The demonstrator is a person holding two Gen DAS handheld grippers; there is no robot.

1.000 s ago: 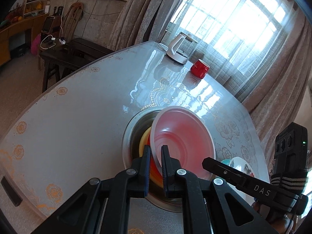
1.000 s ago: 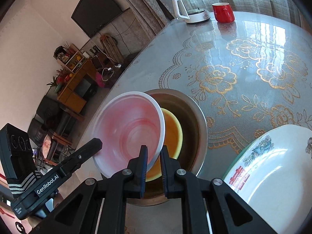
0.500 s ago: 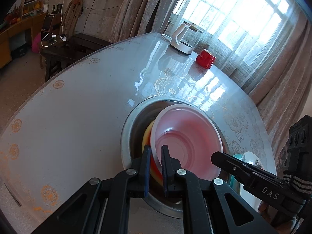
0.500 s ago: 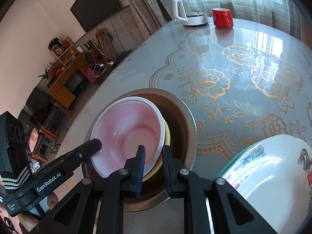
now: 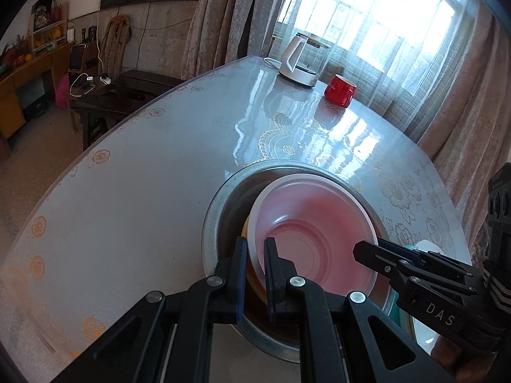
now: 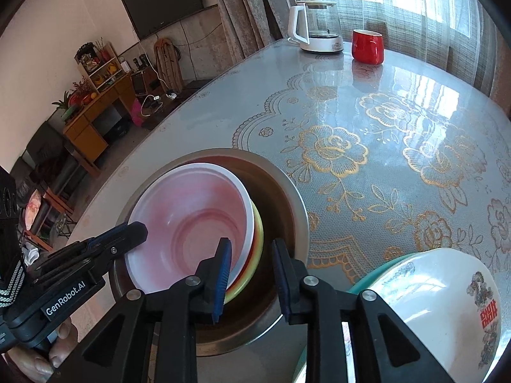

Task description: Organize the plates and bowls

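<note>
Left gripper (image 5: 255,274) clenched on pink bowl (image 5: 311,239) rim; right gripper (image 6: 250,279) jaws just opening, released. Settle bowl level inside steel basin (image 6: 287,198) before letting go.

pink bowl (image 5: 311,233) tilted, nested in steel basin (image 5: 220,210)

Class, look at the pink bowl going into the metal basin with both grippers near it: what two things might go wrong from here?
1. The left gripper alone pinches the pink bowl by its near rim; the right gripper has just been opening, its pads off the rim. The bowl may tip or slip.
2. The pink bowl leans on the yellow bowl inside the metal basin, off-centre, so it may nest crooked.
</note>
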